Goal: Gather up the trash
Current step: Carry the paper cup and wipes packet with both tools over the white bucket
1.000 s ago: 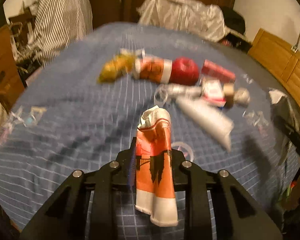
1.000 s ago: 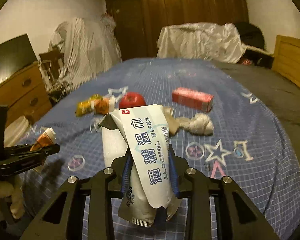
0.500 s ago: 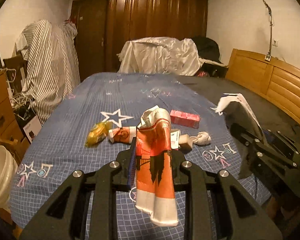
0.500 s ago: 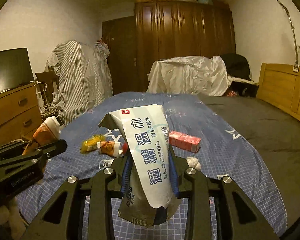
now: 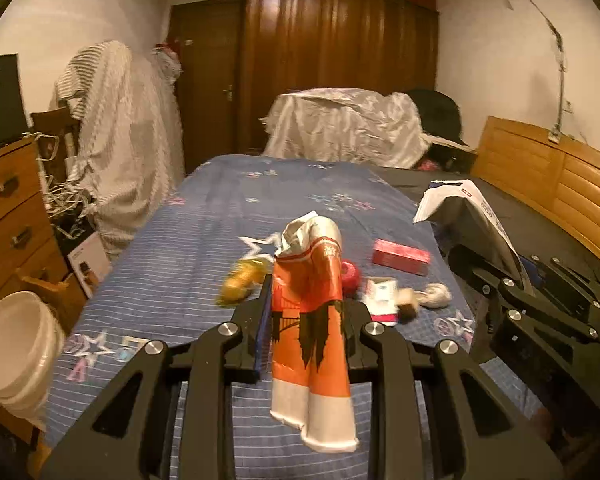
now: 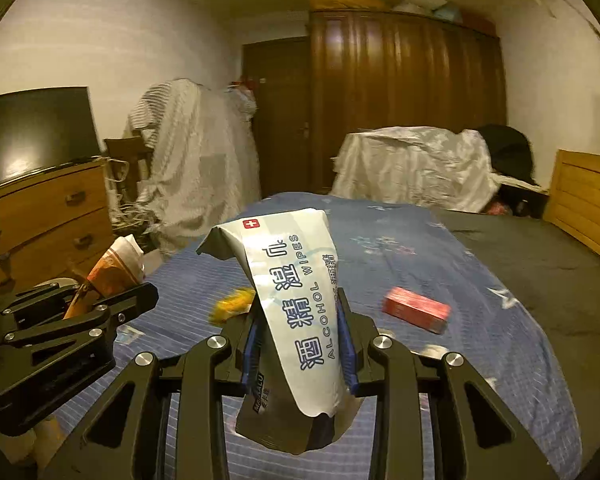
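Bed (image 6: 480, 280) behind "ALCOHOL WIPES" packet (image 6: 300, 312)

The left gripper (image 5: 305, 300) is matt black plastic with bright metal screw heads, and it pinches an orange wrapper (image 5: 312, 332) of glossy, crinkled film with a silvery foil lining at its top. The right gripper (image 6: 298, 344) has the same matt black frame with blue pads, closed on a wipes packet (image 6: 300, 300) of smooth, shiny plastic film, grey on its back. The bedsheet (image 5: 228, 208) is soft matt blue cloth. A red box (image 5: 400, 257) looks like smooth card. The wardrobe (image 6: 404, 100) is dark polished wood; the dresser (image 6: 48, 216) is lighter wood with metal handles.
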The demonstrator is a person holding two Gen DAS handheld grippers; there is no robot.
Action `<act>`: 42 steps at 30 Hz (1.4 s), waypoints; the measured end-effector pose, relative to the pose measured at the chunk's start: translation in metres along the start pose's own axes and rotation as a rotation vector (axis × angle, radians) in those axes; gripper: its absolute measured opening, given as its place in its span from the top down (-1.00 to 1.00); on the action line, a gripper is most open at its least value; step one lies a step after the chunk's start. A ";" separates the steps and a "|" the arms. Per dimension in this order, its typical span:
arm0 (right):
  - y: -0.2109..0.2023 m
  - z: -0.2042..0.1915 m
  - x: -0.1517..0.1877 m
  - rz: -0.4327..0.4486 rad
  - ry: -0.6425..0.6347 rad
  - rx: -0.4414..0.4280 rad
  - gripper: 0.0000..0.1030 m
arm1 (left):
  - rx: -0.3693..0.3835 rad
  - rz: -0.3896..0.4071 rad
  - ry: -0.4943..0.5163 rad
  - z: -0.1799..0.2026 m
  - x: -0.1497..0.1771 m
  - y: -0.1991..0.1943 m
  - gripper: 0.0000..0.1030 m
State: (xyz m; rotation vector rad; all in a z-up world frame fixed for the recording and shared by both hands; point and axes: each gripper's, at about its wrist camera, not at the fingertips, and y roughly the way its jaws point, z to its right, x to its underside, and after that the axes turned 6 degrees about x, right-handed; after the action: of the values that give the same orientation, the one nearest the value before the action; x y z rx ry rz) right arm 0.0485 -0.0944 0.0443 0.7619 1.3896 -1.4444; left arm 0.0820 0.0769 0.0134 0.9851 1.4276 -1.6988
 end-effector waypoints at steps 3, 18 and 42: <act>0.009 -0.028 -0.015 -0.008 -0.020 -0.062 0.34 | -0.044 0.007 -0.023 -0.028 -0.003 -0.010 0.52; 0.036 -0.227 -0.074 -0.070 -0.151 -0.351 0.33 | -0.274 0.012 -0.152 -0.177 -0.013 -0.071 0.50; 0.151 -0.541 -0.097 -0.427 -0.416 -0.647 0.33 | -0.405 -0.205 -0.384 -0.386 0.021 -0.100 0.45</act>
State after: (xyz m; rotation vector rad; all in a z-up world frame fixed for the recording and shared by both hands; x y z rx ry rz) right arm 0.1269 0.4681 -0.0086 -0.2498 1.6002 -1.2425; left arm 0.0282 0.4728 0.0006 0.2822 1.5585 -1.5443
